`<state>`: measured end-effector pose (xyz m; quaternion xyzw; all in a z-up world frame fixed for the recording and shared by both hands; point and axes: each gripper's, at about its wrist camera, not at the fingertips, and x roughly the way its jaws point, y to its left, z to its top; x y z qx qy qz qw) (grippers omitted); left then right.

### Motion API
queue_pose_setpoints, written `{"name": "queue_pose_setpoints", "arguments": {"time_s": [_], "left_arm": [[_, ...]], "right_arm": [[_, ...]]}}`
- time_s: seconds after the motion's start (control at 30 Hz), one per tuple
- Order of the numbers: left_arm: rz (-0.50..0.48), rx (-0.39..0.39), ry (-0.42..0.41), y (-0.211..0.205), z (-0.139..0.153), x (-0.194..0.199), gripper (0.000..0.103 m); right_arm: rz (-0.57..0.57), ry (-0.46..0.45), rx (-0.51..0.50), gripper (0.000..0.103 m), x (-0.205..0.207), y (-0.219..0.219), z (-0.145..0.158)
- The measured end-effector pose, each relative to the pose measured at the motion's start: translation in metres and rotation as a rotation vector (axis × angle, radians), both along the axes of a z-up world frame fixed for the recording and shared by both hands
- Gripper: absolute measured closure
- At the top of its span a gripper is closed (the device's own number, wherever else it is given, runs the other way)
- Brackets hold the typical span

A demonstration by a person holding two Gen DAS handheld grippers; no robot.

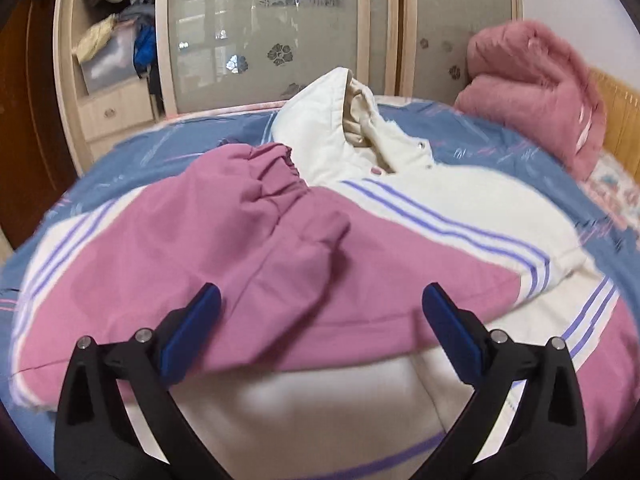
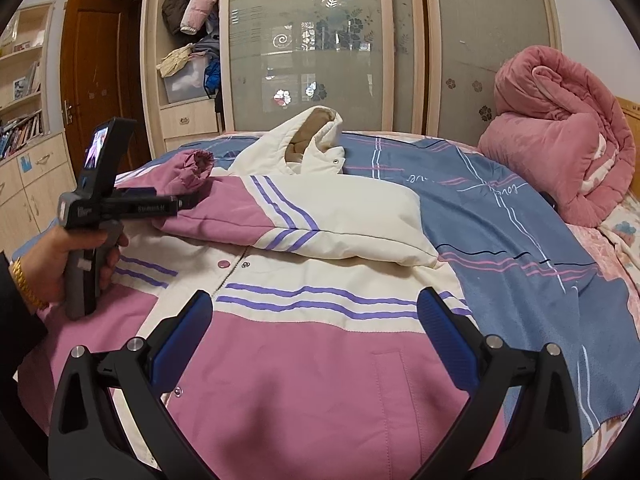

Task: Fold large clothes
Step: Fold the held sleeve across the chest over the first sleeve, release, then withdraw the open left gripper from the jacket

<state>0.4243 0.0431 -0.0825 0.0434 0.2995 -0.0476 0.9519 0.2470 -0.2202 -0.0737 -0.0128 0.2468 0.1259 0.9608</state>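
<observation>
A pink and cream hooded jacket (image 2: 304, 344) with purple stripes lies front-up on the bed; it also shows in the left wrist view (image 1: 360, 264). One sleeve (image 2: 280, 220) is folded across the chest, its pink cuff (image 2: 194, 164) near the hood (image 2: 316, 136). In the left wrist view the cuff (image 1: 276, 168) lies just ahead. My left gripper (image 1: 320, 300) is open and empty above the folded sleeve. From the right wrist view it (image 2: 188, 202) hovers at the jacket's left side, held by a hand. My right gripper (image 2: 314, 308) is open and empty over the jacket's lower front.
A blue striped sheet (image 2: 500, 232) covers the bed. A rolled pink quilt (image 2: 560, 140) sits at the far right by the headboard. A wardrobe with frosted sliding doors (image 2: 320, 40) stands behind the bed, open shelves of clothes (image 2: 192, 40) at its left.
</observation>
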Motion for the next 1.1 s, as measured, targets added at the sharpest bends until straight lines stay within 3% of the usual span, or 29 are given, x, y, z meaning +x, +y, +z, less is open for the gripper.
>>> {"name": "queue_pose_setpoints", "arguments": {"time_s": [0.17, 0.4, 0.57, 0.7, 0.8, 1.1], "left_arm": [[0.072, 0.048, -0.066, -0.008, 0.019, -0.051, 0.002], [0.187, 0.05, -0.042, 0.002, 0.033, -0.135, 0.002], [0.188, 0.062, -0.088, -0.001, 0.035, -0.185, 0.002], [0.164, 0.021, -0.061, 0.001, 0.041, -0.197, 0.002], [0.167, 0.013, -0.093, 0.004, 0.046, -0.204, 0.002], [0.129, 0.004, -0.084, 0.0, 0.035, -0.197, 0.002]], "right_arm": [[0.003, -0.003, 0.003, 0.001, 0.0, 0.003, 0.001], [0.003, 0.006, 0.046, 0.001, 0.003, 0.0, 0.001], [0.013, 0.027, 0.097, 0.001, 0.0, 0.002, 0.002], [0.029, 0.033, 0.089, 0.001, -0.001, 0.008, 0.001], [0.034, 0.016, 0.089, 0.001, -0.003, 0.009, 0.004], [0.018, 0.037, 0.091, 0.001, -0.001, 0.011, 0.0]]}}
